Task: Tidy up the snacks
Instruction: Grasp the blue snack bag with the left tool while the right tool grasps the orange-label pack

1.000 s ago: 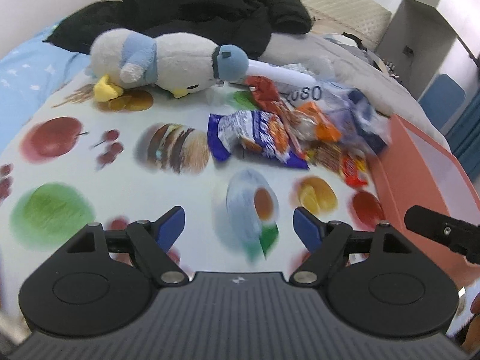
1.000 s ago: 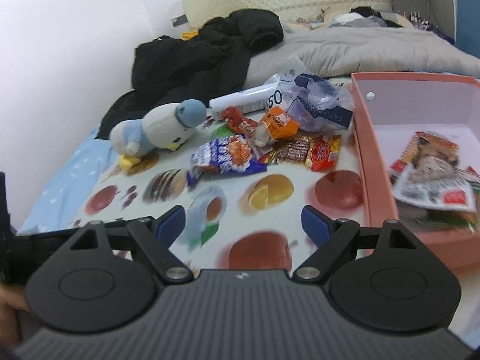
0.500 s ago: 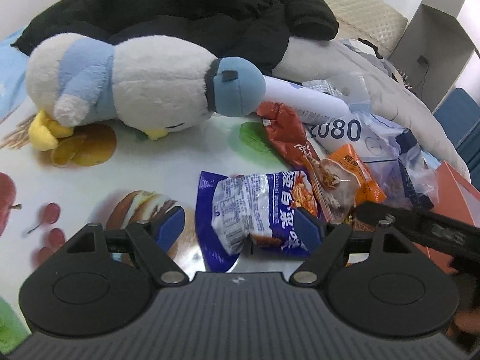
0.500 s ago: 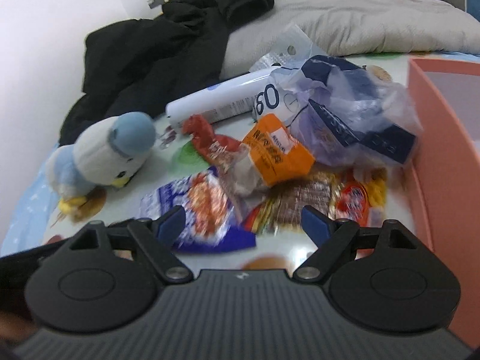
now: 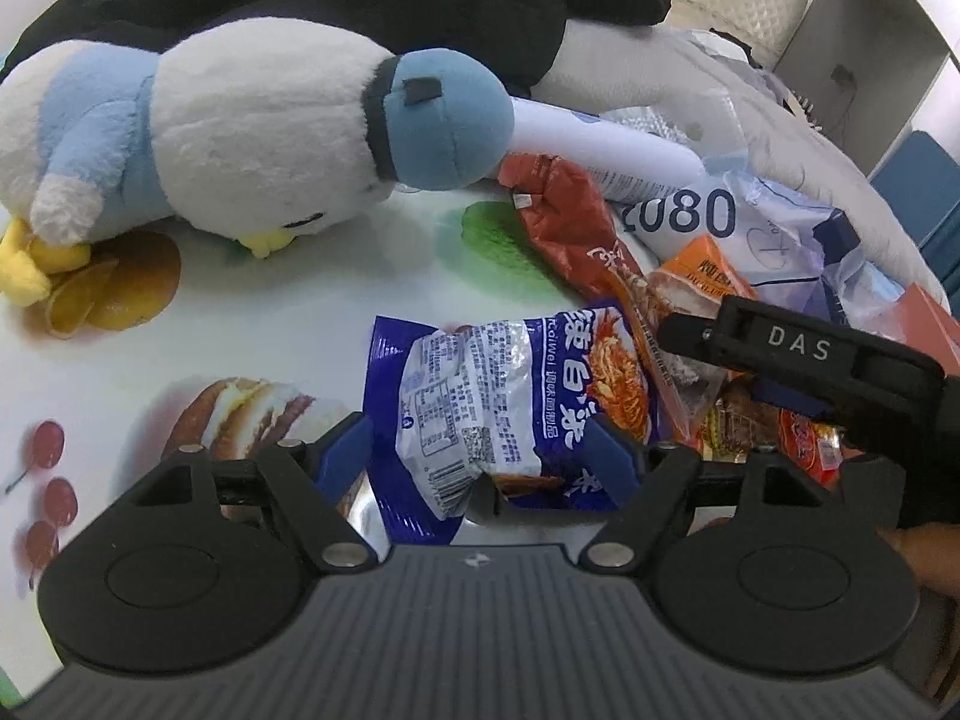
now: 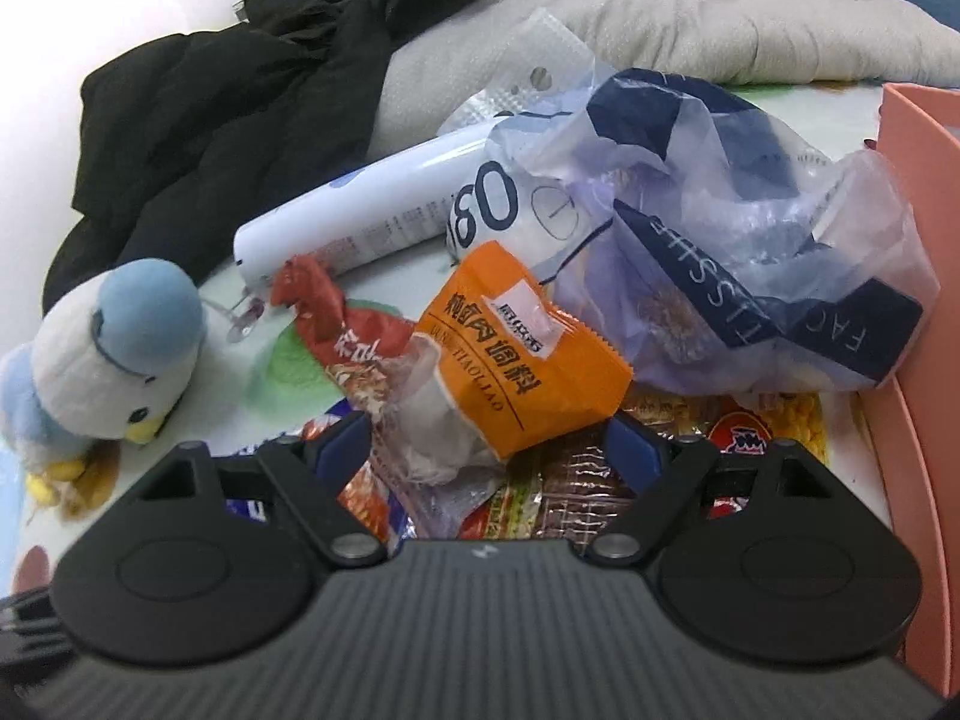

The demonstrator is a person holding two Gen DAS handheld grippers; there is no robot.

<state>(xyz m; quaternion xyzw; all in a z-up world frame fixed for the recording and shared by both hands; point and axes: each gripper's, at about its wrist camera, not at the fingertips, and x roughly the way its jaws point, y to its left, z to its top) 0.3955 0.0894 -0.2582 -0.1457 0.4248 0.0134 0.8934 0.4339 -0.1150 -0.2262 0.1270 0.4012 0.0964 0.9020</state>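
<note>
Blue snack packet (image 5: 504,396): its near edge is hidden behind the left gripper (image 5: 483,459); whether the pads touch it cannot be told.
Orange seasoning packet (image 6: 528,360): its lower clear part is covered by the right gripper (image 6: 489,450); contact cannot be told.
Flat wrapped snacks (image 6: 576,474): mostly buried under the orange packet and the gripper body; their count cannot be told.
Pink box (image 6: 918,276): cut off by the right edge; its inside is not seen.
Plush penguin (image 6: 114,360): cut off at the left edge.
White tube (image 5: 600,150): its far end is hidden behind the plush head.
Hand (image 5: 930,558): only a sliver is seen, right of the left gripper.
</note>
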